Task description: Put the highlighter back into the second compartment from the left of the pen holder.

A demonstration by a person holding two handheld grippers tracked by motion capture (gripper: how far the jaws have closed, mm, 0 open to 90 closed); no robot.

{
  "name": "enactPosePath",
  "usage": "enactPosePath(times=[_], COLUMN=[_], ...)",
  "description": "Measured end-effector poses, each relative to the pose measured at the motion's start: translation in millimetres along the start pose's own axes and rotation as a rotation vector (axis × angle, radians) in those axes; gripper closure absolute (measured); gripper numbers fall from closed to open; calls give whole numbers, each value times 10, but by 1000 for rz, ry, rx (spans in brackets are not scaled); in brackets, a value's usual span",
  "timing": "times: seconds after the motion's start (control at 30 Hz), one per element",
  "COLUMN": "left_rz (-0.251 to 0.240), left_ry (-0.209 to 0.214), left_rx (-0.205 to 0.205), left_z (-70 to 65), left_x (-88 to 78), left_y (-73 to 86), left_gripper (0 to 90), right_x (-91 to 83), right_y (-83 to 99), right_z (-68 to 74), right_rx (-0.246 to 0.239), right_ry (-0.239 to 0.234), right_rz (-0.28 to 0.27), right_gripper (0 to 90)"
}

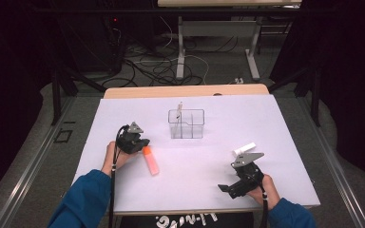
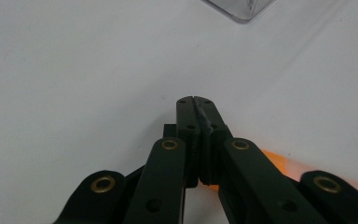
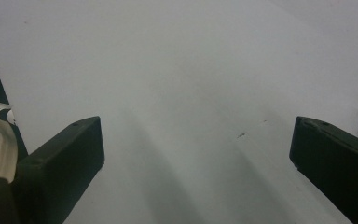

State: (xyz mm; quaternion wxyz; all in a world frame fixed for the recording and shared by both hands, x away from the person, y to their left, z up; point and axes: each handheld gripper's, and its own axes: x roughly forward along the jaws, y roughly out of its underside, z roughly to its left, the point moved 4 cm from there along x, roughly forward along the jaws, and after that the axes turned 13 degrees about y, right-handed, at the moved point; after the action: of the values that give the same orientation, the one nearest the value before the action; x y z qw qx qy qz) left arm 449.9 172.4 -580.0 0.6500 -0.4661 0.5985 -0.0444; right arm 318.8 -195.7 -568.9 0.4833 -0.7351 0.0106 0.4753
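Note:
An orange marker (image 1: 150, 160) lies flat on the white table (image 1: 123, 118), its near end pointing toward the person. My left gripper (image 1: 142, 144) sits at the marker's far end, held in a hand with a blue sleeve. In the left gripper view its jaws (image 2: 196, 100) are shut tight, pad against pad, with nothing between the tips, and the orange marker (image 2: 277, 161) peeks out below them on the right. My right gripper (image 1: 229, 178) rests near the front right of the table. Its jaws (image 3: 196, 149) stand wide open over bare table.
A clear divided container (image 1: 186, 124) stands mid-table with a thin stick (image 1: 179, 108) leaning in it; its corner (image 2: 240, 9) is at the top of the left gripper view. A small white piece (image 1: 244, 148) lies just beyond the right gripper. The table's front edge (image 1: 209, 210) is close.

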Motion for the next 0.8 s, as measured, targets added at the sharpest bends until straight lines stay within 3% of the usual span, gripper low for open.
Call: enactPosePath(times=[0.33, 0.8], left_rz=[56, 62], left_ry=[4, 7], left_rx=[32, 3], left_z=[-43, -256], left_x=[-44, -142], left_y=[48, 181], left_gripper=[898, 898], right_x=[-10, -14], right_y=[0, 0], right_z=[-14, 3], right_rx=[-17, 9], right_ry=[-8, -1], right_rz=[-1, -9], right_gripper=[26, 26])
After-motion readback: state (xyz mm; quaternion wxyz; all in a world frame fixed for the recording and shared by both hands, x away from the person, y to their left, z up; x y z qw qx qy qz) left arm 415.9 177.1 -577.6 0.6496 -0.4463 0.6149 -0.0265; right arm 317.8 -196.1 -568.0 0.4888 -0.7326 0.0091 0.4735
